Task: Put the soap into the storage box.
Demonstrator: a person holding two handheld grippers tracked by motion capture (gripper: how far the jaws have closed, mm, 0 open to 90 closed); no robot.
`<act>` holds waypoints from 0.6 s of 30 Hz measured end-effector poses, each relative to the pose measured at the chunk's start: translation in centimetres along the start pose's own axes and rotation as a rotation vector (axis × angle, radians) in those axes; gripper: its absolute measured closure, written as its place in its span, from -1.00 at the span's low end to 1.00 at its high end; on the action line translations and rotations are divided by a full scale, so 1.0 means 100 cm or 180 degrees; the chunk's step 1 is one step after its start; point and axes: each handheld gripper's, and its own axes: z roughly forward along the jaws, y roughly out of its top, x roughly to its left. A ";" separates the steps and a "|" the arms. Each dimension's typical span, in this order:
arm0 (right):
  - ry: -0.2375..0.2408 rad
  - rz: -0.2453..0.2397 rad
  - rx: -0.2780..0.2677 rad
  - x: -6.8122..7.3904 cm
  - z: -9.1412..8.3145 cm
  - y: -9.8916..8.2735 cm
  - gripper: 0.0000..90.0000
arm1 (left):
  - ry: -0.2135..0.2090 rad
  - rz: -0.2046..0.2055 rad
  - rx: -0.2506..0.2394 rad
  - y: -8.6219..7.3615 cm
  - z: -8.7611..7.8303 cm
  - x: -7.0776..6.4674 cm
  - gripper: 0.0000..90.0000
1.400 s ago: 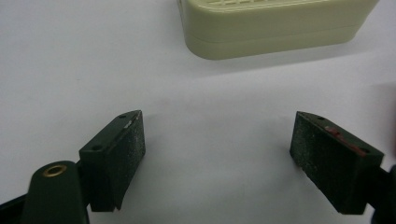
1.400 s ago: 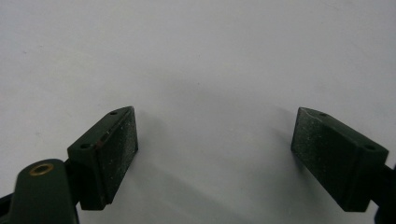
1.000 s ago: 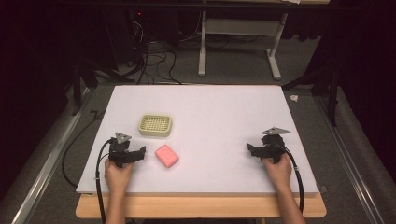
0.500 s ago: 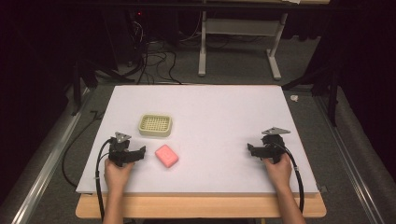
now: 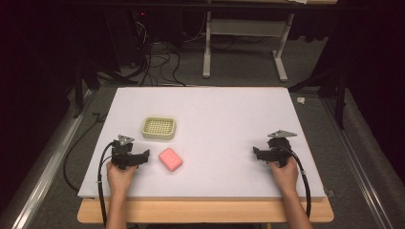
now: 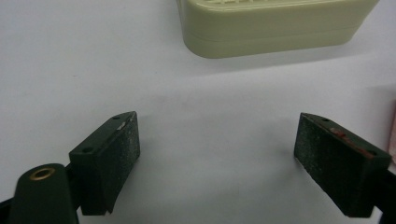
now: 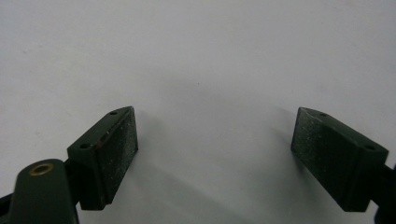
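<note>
A pink soap bar (image 5: 170, 159) lies on the white table (image 5: 215, 119), just right of my left gripper (image 5: 138, 156). A cream soap dish (image 5: 158, 128) with a perforated top stands a little behind it. In the left gripper view the gripper (image 6: 217, 135) is open with bare table between its jaws; the soap dish (image 6: 275, 28) is ahead, and a sliver of the pink soap (image 6: 392, 128) is at the right edge. My right gripper (image 5: 260, 154) rests near the table's right front. In its own view the gripper (image 7: 215, 133) is open over bare table.
Both hands rest near the table's wooden front edge (image 5: 205, 212). Cables (image 5: 157, 62) and a desk frame (image 5: 243, 47) stand on the dark floor beyond the table's far edge. Metal rails (image 5: 43, 162) run along both sides.
</note>
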 end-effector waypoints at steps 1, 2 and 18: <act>0.0001 0.0001 0.0000 0.000 0.000 0.000 -0.66 | -0.0012 -0.0001 -0.0023 0.000 -0.001 0.000 -0.67; 0.0001 0.0002 0.0000 0.000 0.000 0.000 -0.66 | -0.0019 0.0006 -0.0039 0.001 -0.003 -0.001 -0.67; 0.0000 -0.0003 0.0001 0.000 0.000 0.000 -0.66 | -0.0258 0.0118 -0.0252 0.005 -0.026 -0.015 -0.70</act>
